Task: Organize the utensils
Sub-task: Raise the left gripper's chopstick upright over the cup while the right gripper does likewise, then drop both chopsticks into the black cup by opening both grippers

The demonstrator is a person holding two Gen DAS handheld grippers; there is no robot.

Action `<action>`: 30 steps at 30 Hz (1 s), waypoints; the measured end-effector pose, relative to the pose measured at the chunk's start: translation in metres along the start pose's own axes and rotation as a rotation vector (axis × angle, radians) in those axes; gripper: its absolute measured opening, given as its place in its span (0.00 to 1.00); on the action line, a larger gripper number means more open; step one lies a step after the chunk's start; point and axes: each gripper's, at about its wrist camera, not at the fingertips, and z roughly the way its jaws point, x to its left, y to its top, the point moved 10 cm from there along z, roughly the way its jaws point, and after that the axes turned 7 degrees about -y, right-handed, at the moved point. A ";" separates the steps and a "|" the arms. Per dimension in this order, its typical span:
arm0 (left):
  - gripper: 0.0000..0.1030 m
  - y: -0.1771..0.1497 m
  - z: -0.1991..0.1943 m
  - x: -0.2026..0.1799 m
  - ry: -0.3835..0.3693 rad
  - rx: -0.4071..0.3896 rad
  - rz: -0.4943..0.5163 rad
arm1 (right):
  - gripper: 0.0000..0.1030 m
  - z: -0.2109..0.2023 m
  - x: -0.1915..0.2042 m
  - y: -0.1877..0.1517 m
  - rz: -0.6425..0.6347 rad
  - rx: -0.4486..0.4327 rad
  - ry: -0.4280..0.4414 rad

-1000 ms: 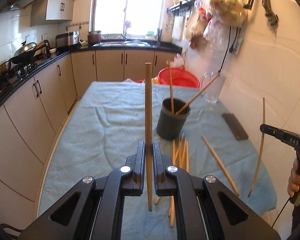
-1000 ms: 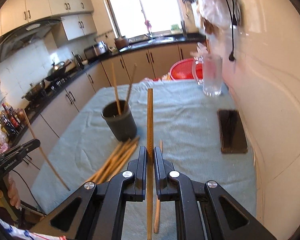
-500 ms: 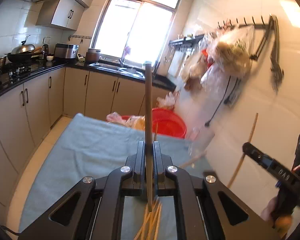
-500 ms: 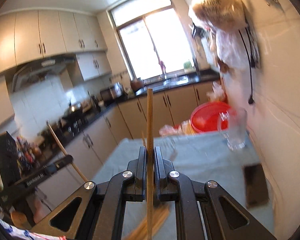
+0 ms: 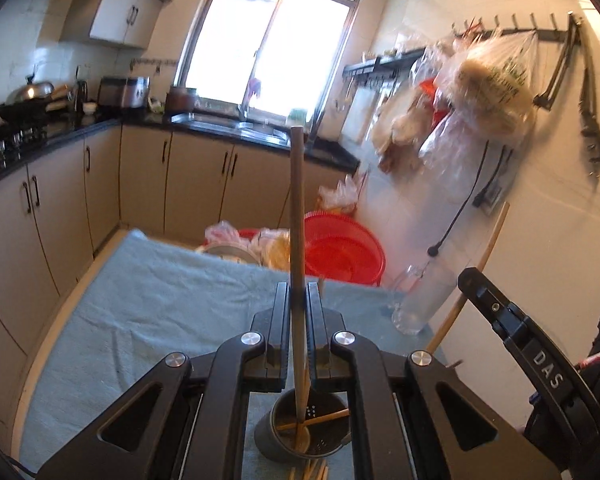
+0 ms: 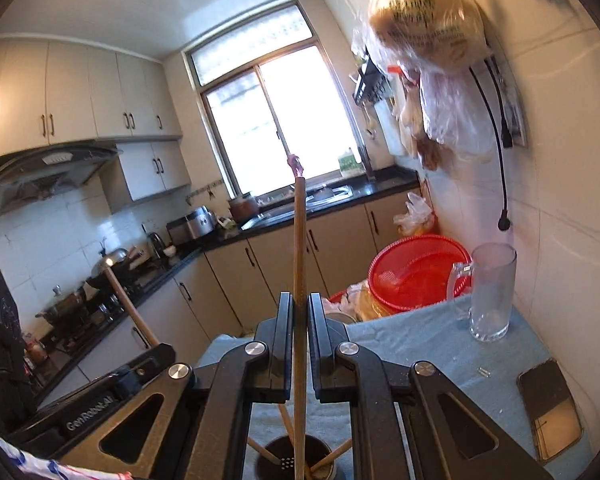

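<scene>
**Both chopsticks over the cup**

Right now I have one chopstick clamped in each gripper. My left gripper point(image 5: 299, 300) has its jaws pressed together on a wooden chopstick point(image 5: 297, 208) that stands almost upright between them; its lower end reaches down into the mouth of the dark cup point(image 5: 284, 446) just below the jaws. Inside that cup I can see other chopsticks lying crossed, and a few more loose ones point(image 5: 308, 473) lie on the cloth right in front of the cup, at the bottom edge of the left wrist view.

My right gripper point(image 6: 300, 312) is likewise clamped on its own chopstick point(image 6: 299, 248), also close to upright, with the lower end pointing into the same cup point(image 6: 296, 458), where several sticks lean out against the rim. Whether either tip touches the bottom of the cup I cannot tell.

The cup sits on a table covered with a blue-grey cloth point(image 5: 152, 300). A clear glass mug point(image 6: 492, 292) stands near the wall on the right side, with a dark phone point(image 6: 550, 412) lying flat on the cloth nearer to me. A red basin point(image 6: 416, 276) sits beyond the far end of the table. From each wrist view the other gripper shows at the edge of the picture, holding its stick at a slant.
</scene>
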 end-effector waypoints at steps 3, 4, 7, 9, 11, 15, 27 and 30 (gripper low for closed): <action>0.06 -0.014 0.018 0.008 0.008 0.045 -0.010 | 0.08 0.011 -0.001 -0.013 -0.013 0.032 -0.012; 0.06 -0.020 0.023 0.011 0.013 0.060 -0.012 | 0.08 0.014 -0.002 -0.018 -0.021 0.043 -0.017; 0.06 -0.031 0.028 0.016 0.022 0.085 -0.022 | 0.08 0.016 -0.002 -0.028 -0.041 0.062 -0.028; 0.06 -0.035 0.026 0.017 0.022 0.090 -0.028 | 0.08 0.017 -0.001 -0.033 -0.054 0.076 -0.029; 0.06 -0.035 0.020 0.019 0.031 0.079 -0.032 | 0.08 0.017 0.001 -0.037 -0.061 0.089 -0.025; 0.13 -0.035 0.006 0.018 0.040 0.071 -0.022 | 0.22 0.017 0.005 -0.041 -0.083 0.109 -0.020; 0.40 -0.055 -0.081 0.031 0.095 0.020 -0.011 | 0.51 -0.047 0.001 -0.020 -0.094 0.071 0.009; 0.43 -0.080 -0.094 0.037 0.101 0.055 -0.007 | 0.64 -0.078 -0.010 -0.029 -0.112 0.080 0.007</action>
